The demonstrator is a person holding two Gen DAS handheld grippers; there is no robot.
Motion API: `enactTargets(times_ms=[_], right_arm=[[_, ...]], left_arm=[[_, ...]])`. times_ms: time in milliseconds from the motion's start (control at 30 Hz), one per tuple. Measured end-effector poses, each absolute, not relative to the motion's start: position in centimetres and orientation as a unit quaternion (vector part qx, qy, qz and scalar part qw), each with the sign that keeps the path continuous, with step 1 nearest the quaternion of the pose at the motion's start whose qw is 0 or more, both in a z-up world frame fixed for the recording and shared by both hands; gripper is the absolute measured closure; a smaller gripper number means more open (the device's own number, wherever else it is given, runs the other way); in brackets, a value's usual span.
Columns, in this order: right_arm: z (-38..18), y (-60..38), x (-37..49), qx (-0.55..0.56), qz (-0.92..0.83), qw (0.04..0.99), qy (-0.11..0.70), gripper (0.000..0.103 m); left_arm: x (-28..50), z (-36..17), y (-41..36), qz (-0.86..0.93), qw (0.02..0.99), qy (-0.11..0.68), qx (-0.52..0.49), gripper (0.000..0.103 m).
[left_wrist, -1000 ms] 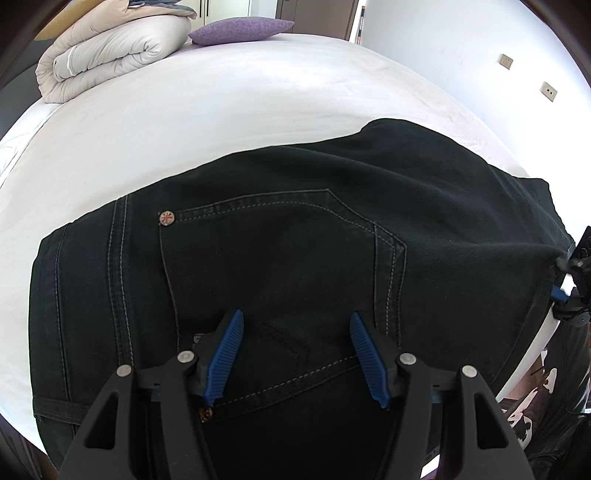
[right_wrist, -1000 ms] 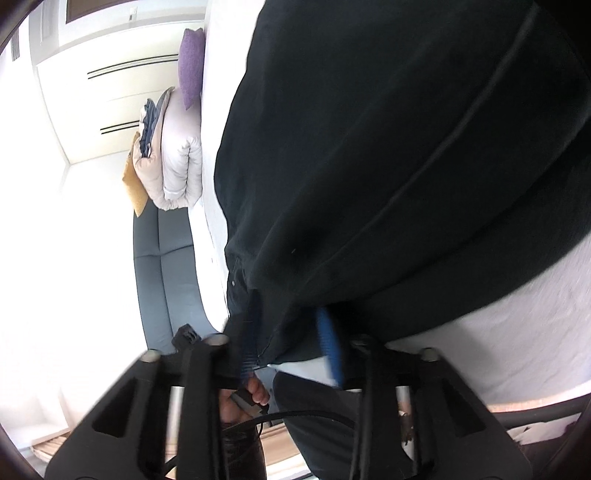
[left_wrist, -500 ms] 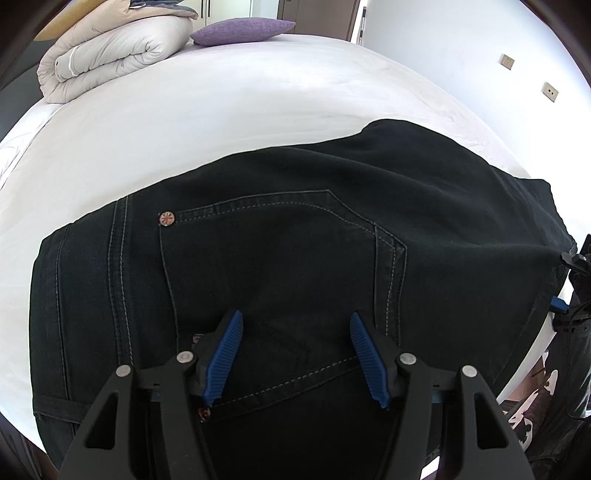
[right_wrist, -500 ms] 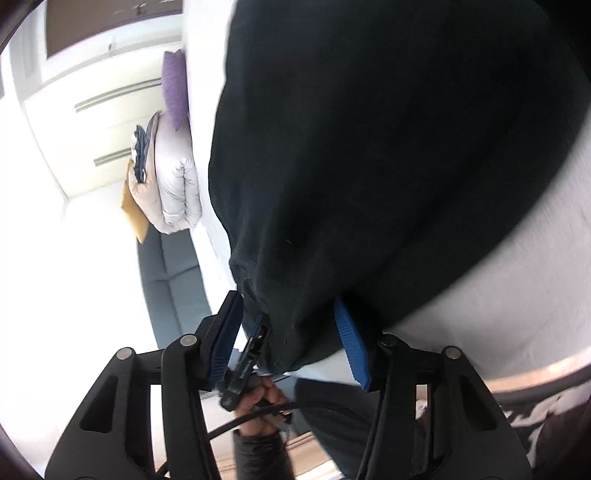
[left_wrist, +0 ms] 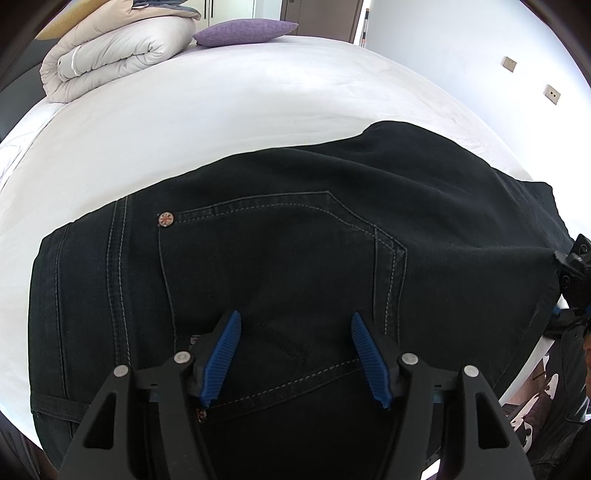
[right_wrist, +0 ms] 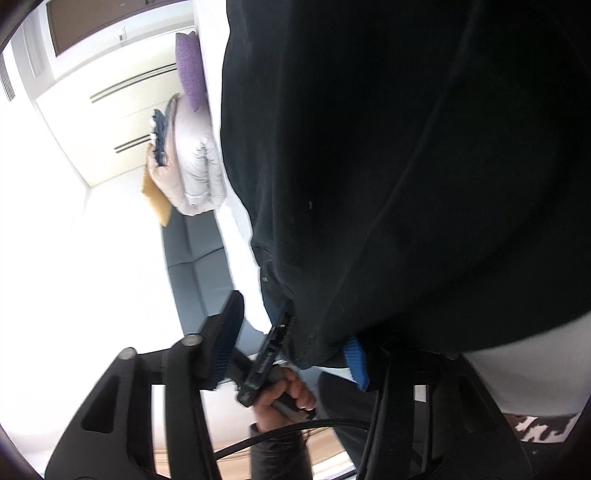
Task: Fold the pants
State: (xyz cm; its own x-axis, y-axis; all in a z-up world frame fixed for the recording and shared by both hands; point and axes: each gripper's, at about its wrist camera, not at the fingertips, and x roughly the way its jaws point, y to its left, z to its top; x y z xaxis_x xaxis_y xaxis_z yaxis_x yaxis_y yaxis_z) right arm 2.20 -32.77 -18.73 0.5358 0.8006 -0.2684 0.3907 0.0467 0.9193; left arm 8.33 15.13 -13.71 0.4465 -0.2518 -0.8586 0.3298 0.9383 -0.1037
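Observation:
Black jeans (left_wrist: 288, 266) lie folded on the white bed (left_wrist: 221, 110), back pocket up, a red rivet at its corner. My left gripper (left_wrist: 295, 356) is open just above the pocket near the waistband, holding nothing. My right gripper (right_wrist: 291, 350) is open at the jeans' (right_wrist: 406, 166) right edge; the cloth edge hangs between its blue pads, not pinched. It shows at the far right of the left wrist view (left_wrist: 574, 269). The left gripper and the hand holding it appear in the right wrist view (right_wrist: 273, 354).
A folded grey duvet (left_wrist: 110, 55) and a purple pillow (left_wrist: 243, 31) lie at the bed's far end. A white wall with sockets (left_wrist: 509, 62) is to the right. A grey sofa (right_wrist: 195, 273) stands beside the bed.
My right gripper has opened wider and drawn back from the jeans' edge. My left gripper has stayed open over the pocket and barely moved.

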Motion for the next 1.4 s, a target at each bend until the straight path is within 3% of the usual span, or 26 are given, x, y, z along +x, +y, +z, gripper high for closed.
enactTargets(times_ms=[233,267,700,800,1033,1200,1400], right_arm=[[-18.7,-35.7,1.3,0.657,0.142,0.600,0.434,0.100],[-18.5,-35.6,1.2,0.640,0.133,0.612,0.445,0.101],[-15.4,-34.0,0.8,0.490,0.127,0.704,0.498,0.103],[-16.1,-33.6,1.2,0.496,0.126,0.700,0.497,0.103],[-16.8,-34.1,1.4,0.494,0.135,0.705,0.491,0.103],[-17.6,-35.4,1.2,0.524,0.150,0.686,0.483,0.102],[-16.8,-39.3,-0.8,0.575,0.127,0.681,0.435,0.098]], left_arm=[[8.3,-13.7,15.7,-0.172,0.851,0.496,0.037,0.038],[8.3,-13.8,15.7,-0.171,0.851,0.495,0.037,0.038],[7.7,-13.1,15.5,-0.154,0.857,0.488,0.050,0.040],[6.9,-11.6,15.2,-0.148,0.868,0.472,0.050,0.044],[6.0,-8.1,8.5,-0.238,0.878,0.414,0.024,0.044],[6.7,-12.4,2.3,-0.270,0.837,0.468,0.091,0.040],[6.2,-14.1,3.0,-0.267,0.834,0.471,0.100,0.039]])
